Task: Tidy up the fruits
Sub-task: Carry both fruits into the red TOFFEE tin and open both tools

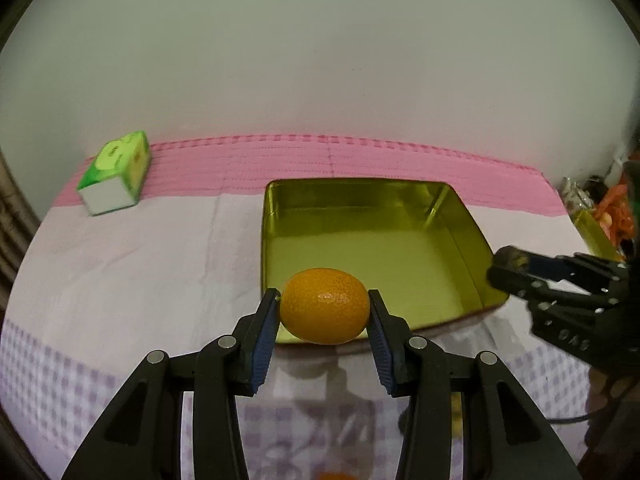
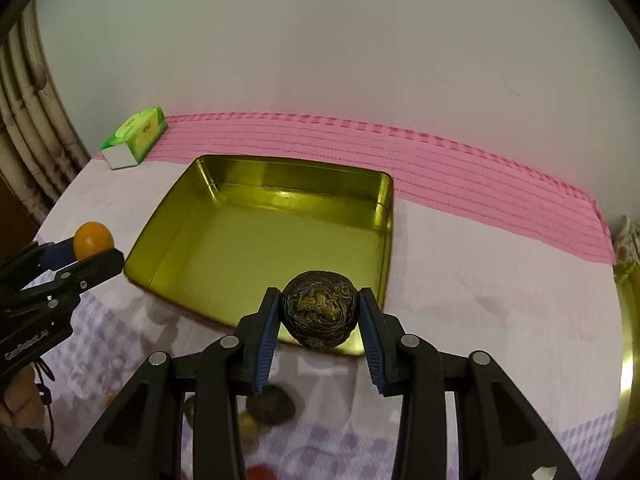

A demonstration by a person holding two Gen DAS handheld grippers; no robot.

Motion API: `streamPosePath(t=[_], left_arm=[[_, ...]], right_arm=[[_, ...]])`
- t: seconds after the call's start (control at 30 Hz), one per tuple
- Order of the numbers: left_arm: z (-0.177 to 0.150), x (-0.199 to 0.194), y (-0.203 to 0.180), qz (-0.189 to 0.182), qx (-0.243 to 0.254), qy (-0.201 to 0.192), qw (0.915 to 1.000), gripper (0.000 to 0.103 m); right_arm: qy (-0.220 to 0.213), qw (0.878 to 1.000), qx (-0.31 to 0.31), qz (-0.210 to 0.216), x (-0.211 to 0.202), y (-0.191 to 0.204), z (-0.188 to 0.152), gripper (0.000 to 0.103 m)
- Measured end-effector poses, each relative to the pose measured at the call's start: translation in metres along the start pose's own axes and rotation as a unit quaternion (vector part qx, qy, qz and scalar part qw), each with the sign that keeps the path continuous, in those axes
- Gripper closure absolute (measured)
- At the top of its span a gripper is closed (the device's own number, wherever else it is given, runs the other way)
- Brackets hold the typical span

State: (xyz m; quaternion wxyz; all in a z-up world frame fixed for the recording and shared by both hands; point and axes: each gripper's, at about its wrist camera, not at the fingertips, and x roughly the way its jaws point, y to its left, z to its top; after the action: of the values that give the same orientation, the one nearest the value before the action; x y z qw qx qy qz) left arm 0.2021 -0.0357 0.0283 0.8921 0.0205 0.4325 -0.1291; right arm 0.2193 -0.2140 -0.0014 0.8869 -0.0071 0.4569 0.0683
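Over pink-and-lilac tablecloth (image 1: pixel 120 264), angled steeply down at gold tin (image 1: pixel 468 248): left gripper (image 1: pixel 324 312) clamped on orange fruit (image 1: pixel 325 306) above near rim, right gripper (image 2: pixel 320 312) clamped on dark wrinkled fruit (image 2: pixel 320 310) likewise.

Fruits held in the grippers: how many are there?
2. An orange sits in the left gripper; a dark wrinkled fruit in the right gripper. Blurred ones lie below, uncounted.

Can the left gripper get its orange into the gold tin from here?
Probably yes. The left gripper holds the orange right at the near rim of the gold tin, which is open and empty; the right gripper sits off its right corner.
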Motion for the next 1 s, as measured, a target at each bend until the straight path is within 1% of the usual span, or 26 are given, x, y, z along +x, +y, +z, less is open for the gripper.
streamPosePath(t=[0.1,0.2,0.3,0.37,0.7,1.0], left_arm=[[0.008,0.023,-0.003,0.012,0.005,0.016,0.9998,0.059],[0.008,0.041,-0.009,0.026,0.017,0.032,0.9990,0.059],[0.007,0.055,-0.009,0.030,0.018,0.048,0.9982,0.059],[0.006,0.063,-0.009,0.040,0.021,0.057,0.9973,0.059],[-0.003,0.081,-0.014,0.045,0.024,0.086,0.9950,0.059],[-0.001,0.083,-0.012,0.047,0.013,0.091,0.9946,0.059]], right_arm=[[0.013,1.000,-0.001,-0.002,0.017,0.002,0.005,0.067],[0.026,1.000,-0.001,-0.003,0.034,0.003,0.008,0.067],[0.038,0.999,0.000,-0.007,0.045,0.003,0.007,0.067],[0.045,0.999,0.001,-0.006,0.051,0.001,0.007,0.067],[0.061,0.998,-0.002,-0.011,0.059,-0.003,0.003,0.067],[0.066,0.998,-0.005,-0.017,0.061,-0.002,-0.003,0.067]])
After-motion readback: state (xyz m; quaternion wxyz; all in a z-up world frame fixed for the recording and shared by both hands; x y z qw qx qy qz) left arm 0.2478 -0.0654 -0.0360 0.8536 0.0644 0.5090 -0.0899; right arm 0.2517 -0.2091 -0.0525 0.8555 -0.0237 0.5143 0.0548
